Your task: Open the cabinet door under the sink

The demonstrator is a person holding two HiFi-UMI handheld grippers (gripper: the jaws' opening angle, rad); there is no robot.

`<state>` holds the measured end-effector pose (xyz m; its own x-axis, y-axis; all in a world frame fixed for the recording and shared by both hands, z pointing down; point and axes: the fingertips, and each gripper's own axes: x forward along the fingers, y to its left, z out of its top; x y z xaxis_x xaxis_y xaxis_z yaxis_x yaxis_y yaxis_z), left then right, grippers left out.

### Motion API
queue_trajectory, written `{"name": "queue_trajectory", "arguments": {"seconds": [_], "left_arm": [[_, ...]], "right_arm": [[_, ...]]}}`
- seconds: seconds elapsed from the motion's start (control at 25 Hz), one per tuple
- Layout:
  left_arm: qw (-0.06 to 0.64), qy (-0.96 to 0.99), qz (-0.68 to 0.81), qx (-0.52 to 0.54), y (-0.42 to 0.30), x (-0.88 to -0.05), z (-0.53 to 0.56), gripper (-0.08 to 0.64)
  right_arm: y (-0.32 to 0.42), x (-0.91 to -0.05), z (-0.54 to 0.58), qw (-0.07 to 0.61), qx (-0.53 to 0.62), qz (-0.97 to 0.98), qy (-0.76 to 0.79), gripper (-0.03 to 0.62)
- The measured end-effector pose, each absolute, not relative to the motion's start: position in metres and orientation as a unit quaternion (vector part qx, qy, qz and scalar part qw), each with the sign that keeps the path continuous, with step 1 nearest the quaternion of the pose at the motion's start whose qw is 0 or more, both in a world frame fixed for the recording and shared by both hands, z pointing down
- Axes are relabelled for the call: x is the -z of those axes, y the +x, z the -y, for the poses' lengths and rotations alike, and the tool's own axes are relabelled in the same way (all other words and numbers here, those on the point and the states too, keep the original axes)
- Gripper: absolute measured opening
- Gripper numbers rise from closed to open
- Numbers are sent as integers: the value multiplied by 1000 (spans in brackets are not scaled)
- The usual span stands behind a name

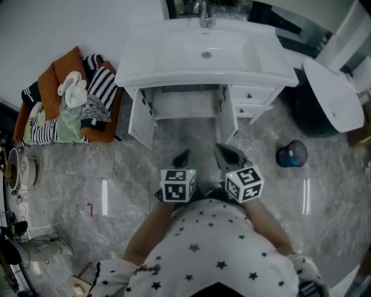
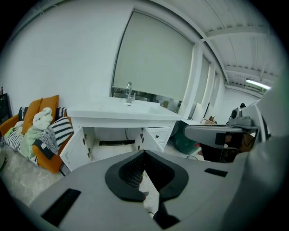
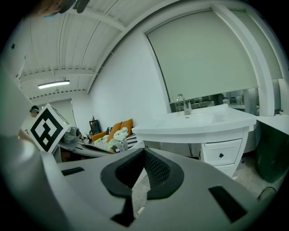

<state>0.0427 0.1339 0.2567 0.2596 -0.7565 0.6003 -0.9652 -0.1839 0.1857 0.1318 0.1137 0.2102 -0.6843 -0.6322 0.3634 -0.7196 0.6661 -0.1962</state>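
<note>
The left gripper (image 1: 181, 158) and right gripper (image 1: 227, 155) are side by side, each with its jaws closed on nothing. Ahead of both, well apart, the cabinet (image 1: 185, 105) under the sink (image 1: 174, 64) has its left door (image 1: 141, 120) and right door (image 1: 228, 119) swung open. Orange cushions (image 1: 64, 66) lie beyond the left gripper's left.

Glossy sink (image 1: 174, 55), metal tap (image 1: 204, 14), seemingly polished stone floor (image 1: 133, 174).

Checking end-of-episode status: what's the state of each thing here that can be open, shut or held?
left cabinet door: swung open
right cabinet door: swung open
drawers: shut
faucet: no water seen running
left gripper: jaws together, nothing between them
right gripper: jaws together, nothing between them
</note>
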Motion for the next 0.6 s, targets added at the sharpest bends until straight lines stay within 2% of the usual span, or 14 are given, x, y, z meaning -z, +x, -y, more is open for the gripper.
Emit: {"name": "queue_trajectory", "arguments": {"seconds": [0.6], "left_arm": [[273, 738, 587, -193, 43, -256, -136, 3]], "right_arm": [[129, -211, -121, 143, -156, 908, 361, 8]]}}
